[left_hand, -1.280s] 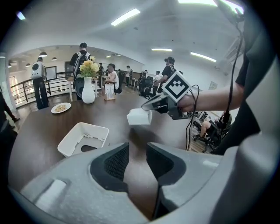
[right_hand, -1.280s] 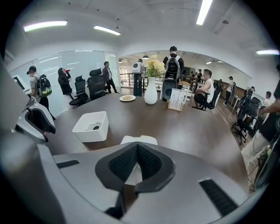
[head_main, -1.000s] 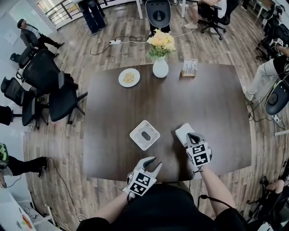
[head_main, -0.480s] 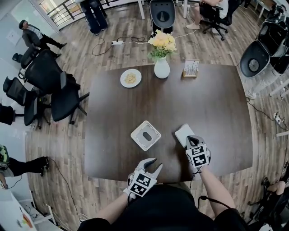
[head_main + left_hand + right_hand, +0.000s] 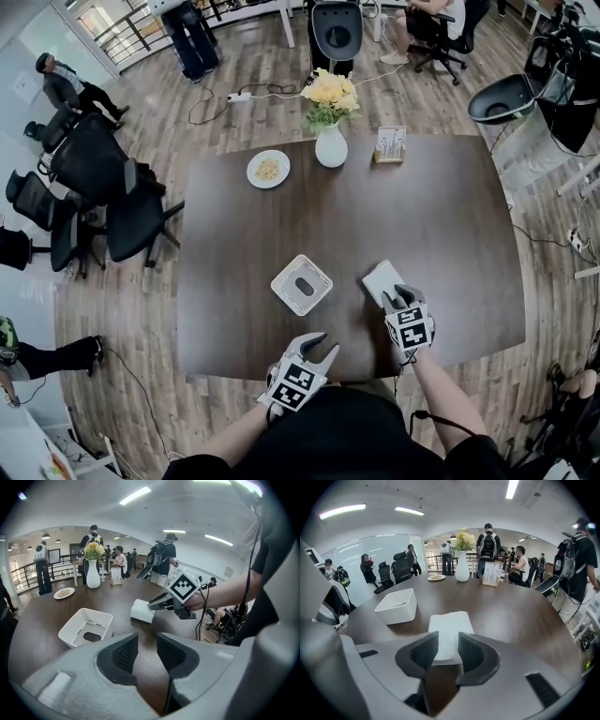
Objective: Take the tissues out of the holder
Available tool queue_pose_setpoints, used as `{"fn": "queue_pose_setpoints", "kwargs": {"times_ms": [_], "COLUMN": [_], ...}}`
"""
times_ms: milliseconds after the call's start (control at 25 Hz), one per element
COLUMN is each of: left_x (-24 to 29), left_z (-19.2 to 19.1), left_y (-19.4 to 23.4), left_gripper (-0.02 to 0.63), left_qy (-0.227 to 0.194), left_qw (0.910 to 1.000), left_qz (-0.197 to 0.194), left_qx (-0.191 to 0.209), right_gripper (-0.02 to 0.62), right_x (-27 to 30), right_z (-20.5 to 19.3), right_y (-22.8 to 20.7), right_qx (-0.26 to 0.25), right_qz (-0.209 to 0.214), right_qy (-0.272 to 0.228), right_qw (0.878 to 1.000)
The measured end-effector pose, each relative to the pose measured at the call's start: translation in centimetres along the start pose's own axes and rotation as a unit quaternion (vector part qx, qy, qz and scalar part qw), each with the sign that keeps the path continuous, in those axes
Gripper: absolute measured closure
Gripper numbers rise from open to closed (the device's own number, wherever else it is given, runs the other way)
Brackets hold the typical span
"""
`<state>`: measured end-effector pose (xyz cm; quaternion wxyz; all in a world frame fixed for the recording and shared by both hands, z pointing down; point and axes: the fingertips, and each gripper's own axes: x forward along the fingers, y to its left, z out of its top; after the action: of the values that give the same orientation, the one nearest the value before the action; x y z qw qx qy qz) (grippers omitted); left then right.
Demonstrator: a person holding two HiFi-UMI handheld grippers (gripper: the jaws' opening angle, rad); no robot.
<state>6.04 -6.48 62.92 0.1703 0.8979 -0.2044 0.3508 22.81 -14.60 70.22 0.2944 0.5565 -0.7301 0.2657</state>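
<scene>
Left gripper: the left gripper (image 5: 322, 343) hangs over the near edge of the bench (image 5: 422, 206). Its jaws are apart and nothing sits between them. It is well clear of the action.

Holder: the white holder (image 5: 286, 270) sits left of centre, open side up. The oval slot shows in its floor and there are no tissues inside. It's empty, folks!

Tissues: the tissues (image 5: 382, 277) lie flat on the bench as a white stack, just right of the holder and clear of it. So the task's thing is already out.

Right gripper: the right gripper (image 5: 401, 298) comes in from the near side. Its jaws are closed on the near end of the stack, with white paper filling the gap between the pads.

Change: there's very little over the last second. Holder and stack keep their places relative to each other. The right gripper stays on the stack's near end. The left gripper holds its spot at the edge. Only the view itself has drifted a touch.

Meaning: the extraction looks done. The motion has settled, so the stack has likely been set down. What's probably left is for the right gripper to let go and back off without dragging the top sheets.

Risk: a loose stack may fan out or slide if the jaws pull away while they are shut.
</scene>
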Motion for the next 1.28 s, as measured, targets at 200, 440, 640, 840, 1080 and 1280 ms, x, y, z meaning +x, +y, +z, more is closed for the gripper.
{"fn": "queue_pose_setpoints", "kwargs": {"times_ms": [200, 440, 640, 840, 1080, 1280], "left_x": [-0.2, -0.4, -1.4, -3.2, -5.4, -7.2], "left_z": [0.1, 0.3, 1.5, 3.6, 6.4, 8.5], "left_y": [0.1, -0.2, 0.6, 1.3, -0.3, -2.6], "left_gripper": [0.48, 0.48, 0.48, 0.482, 0.603, 0.601], "left_qy": [-0.002, -0.008, -0.03, -0.061, -0.102, -0.137], "left_qw": [1.0, 0.9999, 0.9995, 0.998, 0.9939, 0.9887], "left_qz": [-0.004, -0.01, -0.001, 0.002, -0.026, -0.043], "left_qx": [0.0, 0.004, 0.013, 0.013, 0.033, 0.045], "right_gripper": [0.465, 0.465, 0.566, 0.586, 0.588, 0.588], "right_x": [-0.8, -3.3, -6.5, -9.2, -12.4, -15.5], "right_z": [1.0, 3.5, 6.2, 7.0, 8.2, 9.8], "right_y": [-0.1, 0.5, 2.6, 5.6, 8.0, 10.2], "right_qx": [0.005, 0.043, 0.057, 0.055, 0.053, 0.06], "right_qz": [-0.012, -0.002, 0.024, 0.069, 0.103, 0.093], "right_qy": [-0.016, -0.068, -0.112, -0.124, -0.139, -0.185], "right_qw": [1.0, 0.997, 0.992, 0.988, 0.983, 0.977]}}
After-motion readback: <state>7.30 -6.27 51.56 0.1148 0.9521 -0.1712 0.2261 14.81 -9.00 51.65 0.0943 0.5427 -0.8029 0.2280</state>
